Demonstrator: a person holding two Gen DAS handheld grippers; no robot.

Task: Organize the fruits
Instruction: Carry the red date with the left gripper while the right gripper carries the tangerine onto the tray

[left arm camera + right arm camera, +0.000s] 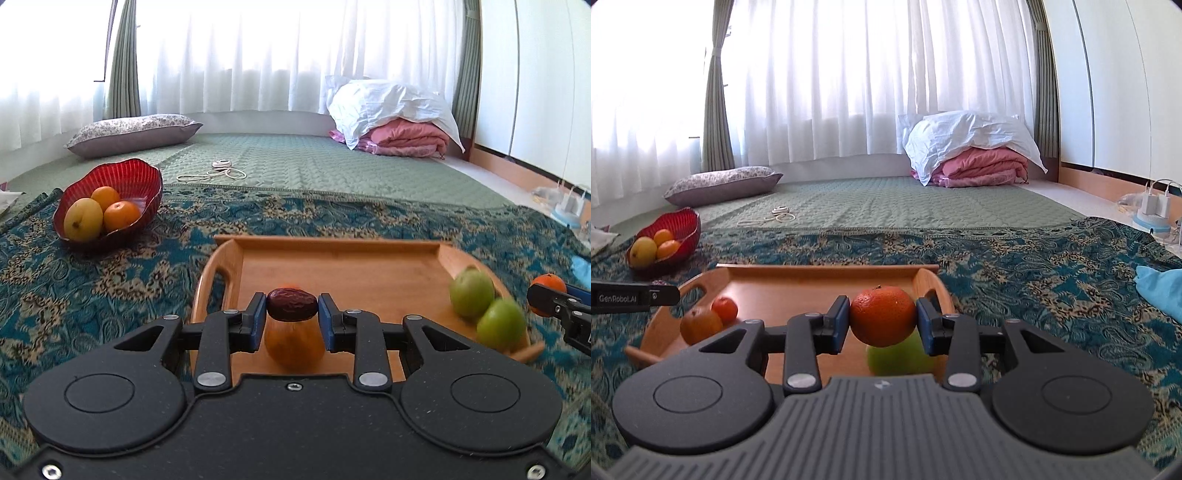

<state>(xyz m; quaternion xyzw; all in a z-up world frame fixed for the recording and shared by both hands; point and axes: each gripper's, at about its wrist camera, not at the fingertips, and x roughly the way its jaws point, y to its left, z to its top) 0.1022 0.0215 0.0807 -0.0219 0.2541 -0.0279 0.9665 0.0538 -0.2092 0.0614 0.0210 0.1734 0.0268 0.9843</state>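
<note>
The left gripper [292,309] pinches a dark red date [292,304] between its blue pads, above the wooden tray [332,266]. Under the date, an orange [294,345] lies on the tray. The right gripper [882,319] pinches a mandarin [882,315] from both sides, also above the tray, and a green fruit [901,356] sits on the tray right below it. In the left view, 2 green fruits [485,308] lie touching at the right edge of the tray. In the right view, a small tangerine [724,309] rests just beside the orange at the left end of the tray. The tray stands on a teal patterned cloth [92,288]. Far to the left, a red bowl [110,184] on the cloth holds 2 oranges and 1 yellow fruit [83,219].
</note>
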